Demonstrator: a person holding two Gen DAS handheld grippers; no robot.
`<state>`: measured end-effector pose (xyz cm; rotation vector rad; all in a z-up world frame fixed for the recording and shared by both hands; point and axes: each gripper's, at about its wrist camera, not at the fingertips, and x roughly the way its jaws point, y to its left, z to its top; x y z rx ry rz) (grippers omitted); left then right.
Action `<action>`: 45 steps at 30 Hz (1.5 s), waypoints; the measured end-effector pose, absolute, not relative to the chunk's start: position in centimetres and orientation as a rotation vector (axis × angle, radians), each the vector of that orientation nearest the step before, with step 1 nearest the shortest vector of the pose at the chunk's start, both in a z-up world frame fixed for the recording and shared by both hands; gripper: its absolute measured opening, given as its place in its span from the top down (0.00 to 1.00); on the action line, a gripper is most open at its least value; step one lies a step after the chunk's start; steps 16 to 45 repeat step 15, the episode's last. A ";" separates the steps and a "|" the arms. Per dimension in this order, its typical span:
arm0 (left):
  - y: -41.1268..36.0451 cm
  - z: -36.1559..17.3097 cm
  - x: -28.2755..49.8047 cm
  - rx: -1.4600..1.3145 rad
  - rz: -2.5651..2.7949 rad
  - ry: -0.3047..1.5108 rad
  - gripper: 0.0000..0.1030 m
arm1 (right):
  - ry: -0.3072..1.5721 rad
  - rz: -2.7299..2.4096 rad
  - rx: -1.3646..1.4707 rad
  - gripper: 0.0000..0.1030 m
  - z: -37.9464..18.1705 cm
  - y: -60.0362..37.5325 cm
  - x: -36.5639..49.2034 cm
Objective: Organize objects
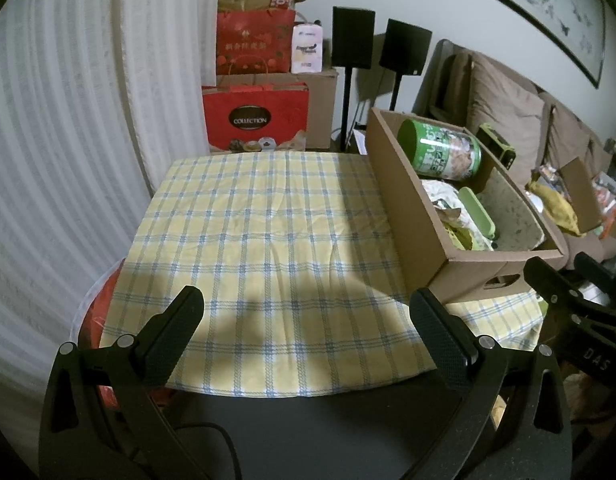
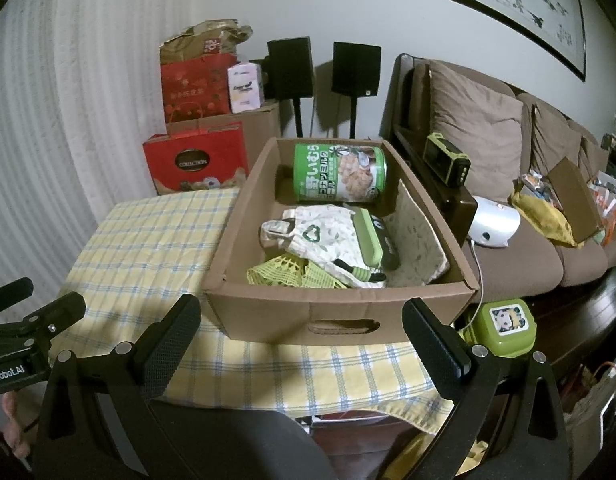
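A cardboard box (image 2: 308,316) (image 1: 408,216) stands on the right side of a yellow checked tablecloth (image 1: 267,232) (image 2: 147,240). Inside lie a green can (image 2: 340,174) (image 1: 444,150), a leaf-print cloth bag (image 2: 328,232), a green-edged case (image 2: 372,240) (image 1: 478,212) and yellow mesh pieces (image 2: 283,272). My left gripper (image 1: 308,320) hovers open over the bare cloth at the near edge, holding nothing. My right gripper (image 2: 301,328) is open in front of the box's near wall, also holding nothing. A small green lidded box (image 2: 508,326) sits just right of the cardboard box.
Red gift bags (image 1: 253,120) and boxes are stacked behind the table beside two black speakers (image 1: 354,38). A brown sofa (image 2: 508,248) with cushions, a green device (image 2: 446,164), a white gadget (image 2: 494,224) and clutter lies to the right. A white curtain (image 1: 59,140) hangs at left.
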<state>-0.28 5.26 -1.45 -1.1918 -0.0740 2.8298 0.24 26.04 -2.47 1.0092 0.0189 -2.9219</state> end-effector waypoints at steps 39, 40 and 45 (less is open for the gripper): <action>5.3 -1.5 0.0 -1.191 2.834 -0.090 0.00 | 0.024 -2.920 1.014 0.01 -2.5 25.7 0.2; 5.3 -1.5 0.0 -1.191 2.834 -0.090 0.00 | 0.024 -2.920 1.014 0.01 -2.5 25.7 0.2; 5.3 -1.5 0.0 -1.191 2.834 -0.090 0.00 | 0.024 -2.920 1.014 0.01 -2.5 25.7 0.2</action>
